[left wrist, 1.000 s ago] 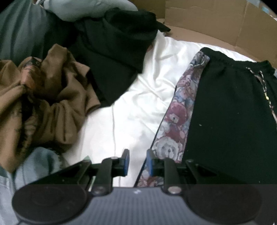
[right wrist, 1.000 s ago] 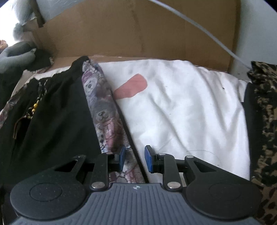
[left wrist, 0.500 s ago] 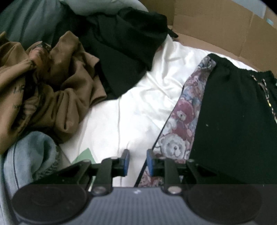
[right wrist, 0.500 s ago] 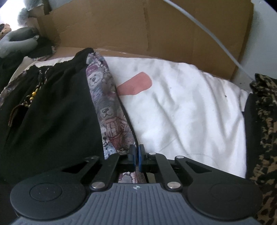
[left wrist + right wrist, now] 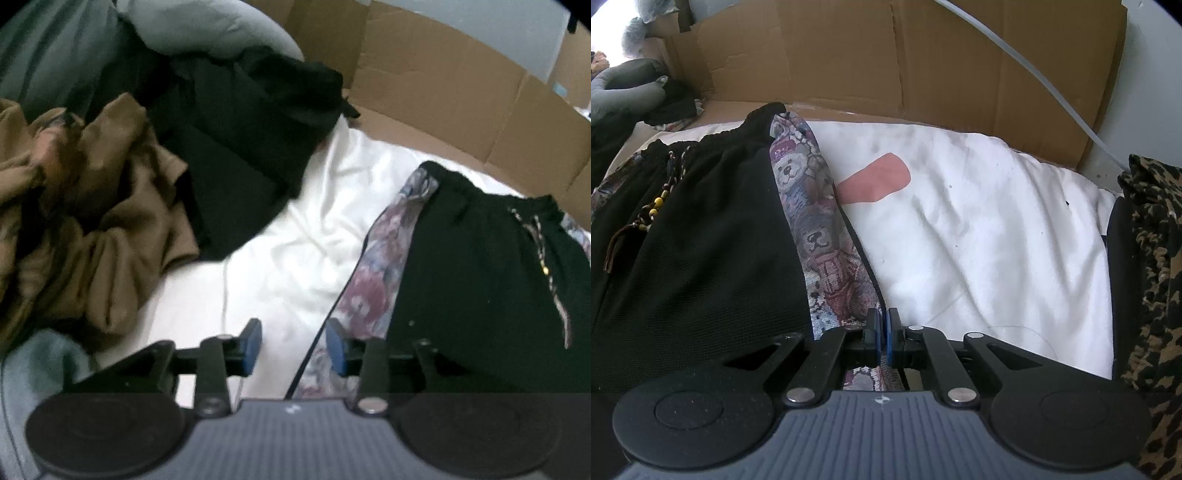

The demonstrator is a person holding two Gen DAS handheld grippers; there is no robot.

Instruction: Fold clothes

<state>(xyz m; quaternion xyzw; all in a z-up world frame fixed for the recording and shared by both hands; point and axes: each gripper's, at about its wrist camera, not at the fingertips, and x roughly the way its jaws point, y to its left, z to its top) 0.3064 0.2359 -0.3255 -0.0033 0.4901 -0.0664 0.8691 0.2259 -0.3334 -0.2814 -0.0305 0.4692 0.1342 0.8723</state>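
Right wrist view shows black shorts (image 5: 694, 258) of coarse mesh knit lying flat on a wrinkled white sheet (image 5: 979, 229), with a woven side strip of teddy bears. The right gripper (image 5: 882, 334) has its jaws pressed together, pinching the edge of this strip. On the other side, the left gripper (image 5: 293, 343) is opening its jaws over the same shorts' edge, not pressing it. Brown cardboard (image 5: 886, 62) stands behind; a crumpled brown garment (image 5: 96, 221) and a leopard-pattern cloth (image 5: 1156, 258) lie at the sides.
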